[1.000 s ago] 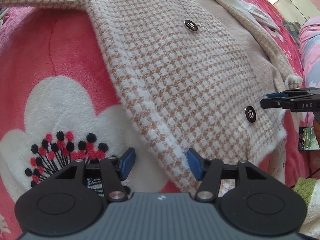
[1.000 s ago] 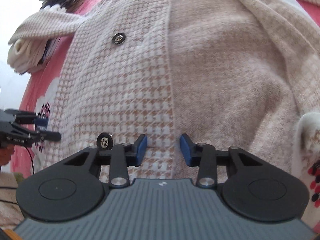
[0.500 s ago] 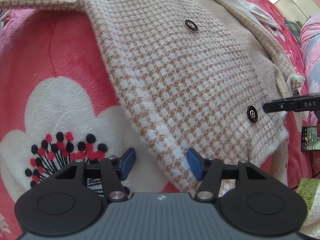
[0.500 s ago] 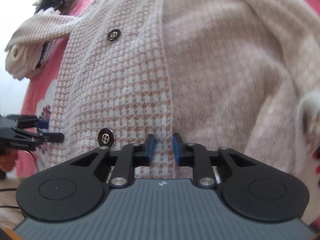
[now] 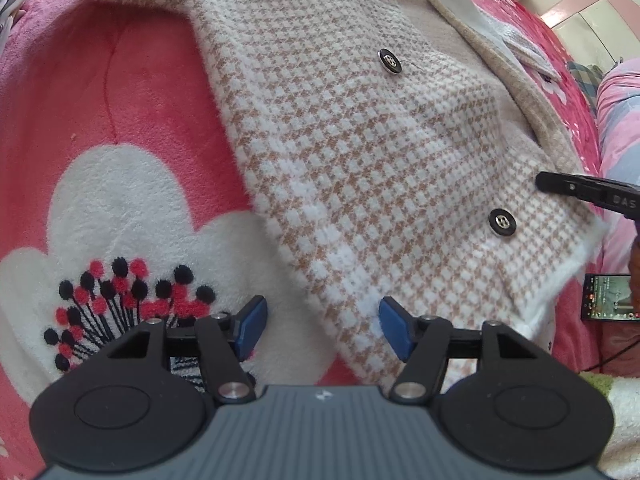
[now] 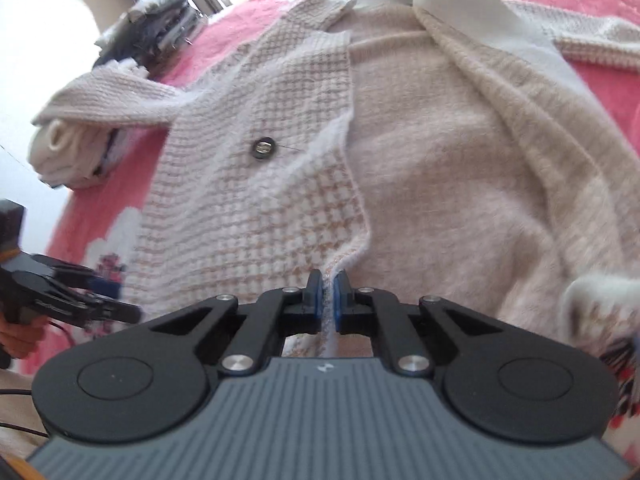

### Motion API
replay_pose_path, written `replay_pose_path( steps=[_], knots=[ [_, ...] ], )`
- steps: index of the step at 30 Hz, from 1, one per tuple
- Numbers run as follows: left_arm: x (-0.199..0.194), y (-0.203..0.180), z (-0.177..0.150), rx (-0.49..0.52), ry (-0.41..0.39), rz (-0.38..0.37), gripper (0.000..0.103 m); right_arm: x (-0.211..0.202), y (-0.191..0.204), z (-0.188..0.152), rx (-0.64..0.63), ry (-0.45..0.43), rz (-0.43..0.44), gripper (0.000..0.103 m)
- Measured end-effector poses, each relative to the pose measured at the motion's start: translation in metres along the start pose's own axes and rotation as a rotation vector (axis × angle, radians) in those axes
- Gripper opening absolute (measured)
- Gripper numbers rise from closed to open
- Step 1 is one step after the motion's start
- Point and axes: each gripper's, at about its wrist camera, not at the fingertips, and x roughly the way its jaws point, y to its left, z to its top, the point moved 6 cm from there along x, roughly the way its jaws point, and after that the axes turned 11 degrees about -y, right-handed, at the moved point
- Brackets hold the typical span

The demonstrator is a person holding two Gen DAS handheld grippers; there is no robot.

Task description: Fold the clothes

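Spread across the pink floral blanket, the houndstooth cardigan is lying open while I am pinching its front hem in the right gripper, the left gripper opening empty over the side edge, which I judge needs gripping next.

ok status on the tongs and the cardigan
Right tongs shut on cardigan front edge. Left tongs opening, pads clear of fabric. Nothing in the way.

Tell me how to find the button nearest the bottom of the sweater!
Find the checked cardigan lying on the pink flowery blanket. Follow its front panel down toward the white hem corner. The lower button sits there, black and round; the other button is higher up.
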Motion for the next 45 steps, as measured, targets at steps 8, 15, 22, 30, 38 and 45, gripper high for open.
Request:
replay_pose_path(
  steps=[8, 15, 22, 30, 38, 45],
  knots=[
    [-0.007, -0.009, -0.015, 0.076, 0.023, -0.017, 0.066, 0.01, -0.017, -0.009, -0.045, -0.037, -0.081, 0.004],
    [-0.011, -0.016, -0.035, 0.189, 0.004, 0.039, 0.066, 0.022, -0.024, -0.031, -0.142, -0.018, -0.132, 0.005],
    [-0.016, -0.029, -0.056, 0.311, -0.05, 0.126, 0.068, 0.007, -0.032, -0.021, -0.205, -0.025, -0.236, 0.023],
    [-0.013, -0.037, -0.059, 0.362, -0.084, 0.15, 0.069, -0.013, 0.033, 0.023, -0.31, -0.173, -0.089, 0.025],
    [-0.006, -0.044, -0.064, 0.353, -0.145, 0.107, 0.07, 0.053, 0.086, -0.008, -0.526, -0.109, 0.149, 0.023],
    [-0.006, -0.043, -0.071, 0.372, -0.171, 0.084, 0.07, 0.059, 0.051, 0.02, -0.395, -0.08, -0.032, 0.014]
  ],
)
